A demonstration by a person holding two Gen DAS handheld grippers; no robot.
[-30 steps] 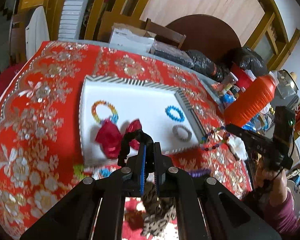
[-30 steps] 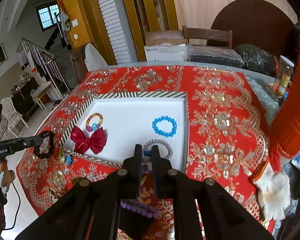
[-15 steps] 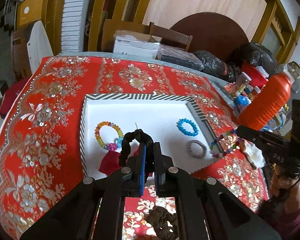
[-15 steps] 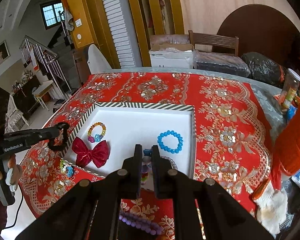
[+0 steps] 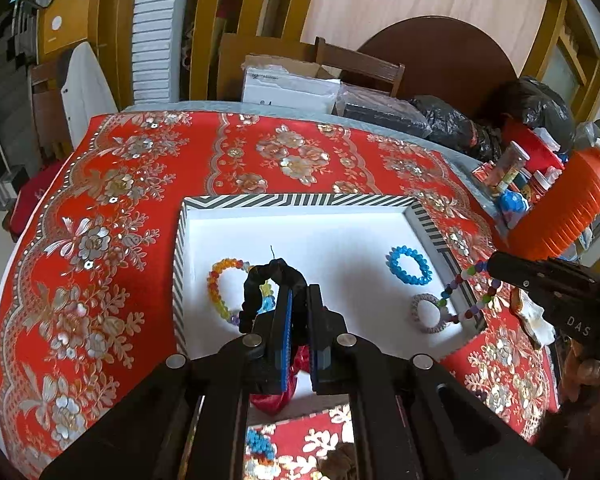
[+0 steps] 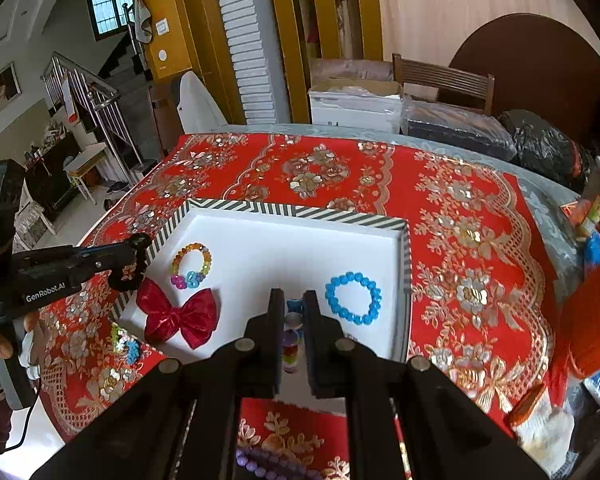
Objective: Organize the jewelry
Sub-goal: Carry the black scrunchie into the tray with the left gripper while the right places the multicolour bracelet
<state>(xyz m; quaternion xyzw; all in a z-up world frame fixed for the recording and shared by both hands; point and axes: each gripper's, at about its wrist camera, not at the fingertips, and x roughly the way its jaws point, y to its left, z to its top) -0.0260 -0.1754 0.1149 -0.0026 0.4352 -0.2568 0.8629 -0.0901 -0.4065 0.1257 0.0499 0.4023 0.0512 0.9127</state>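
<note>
A white tray (image 5: pixel 300 200) with a striped rim sits on the red tablecloth. In it lie a rainbow bead bracelet (image 5: pixel 220 292), a blue bead bracelet (image 5: pixel 410 265), a grey bracelet (image 5: pixel 426 314) and a red bow (image 6: pixel 178 316). My left gripper (image 5: pixel 298 292) is shut on a black scrunchie (image 5: pixel 270 276) and holds it above the tray's left part. My right gripper (image 6: pixel 293 300) is shut on a multicolour bead string (image 6: pixel 291 340), which hangs over the tray's near right edge (image 5: pixel 466 292).
An orange bottle (image 5: pixel 564 216) and small jars (image 5: pixel 512 168) stand at the table's right. A purple bead string (image 6: pixel 268 464) and another colourful bracelet (image 6: pixel 124 344) lie on the cloth near the tray's front. Boxes and black bags line the far table edge.
Both grippers have moved forward over the tray. The left one carried the black scrunchie from the tray's near-left edge to above the rainbow bracelet. The right one still holds the bead string.
</note>
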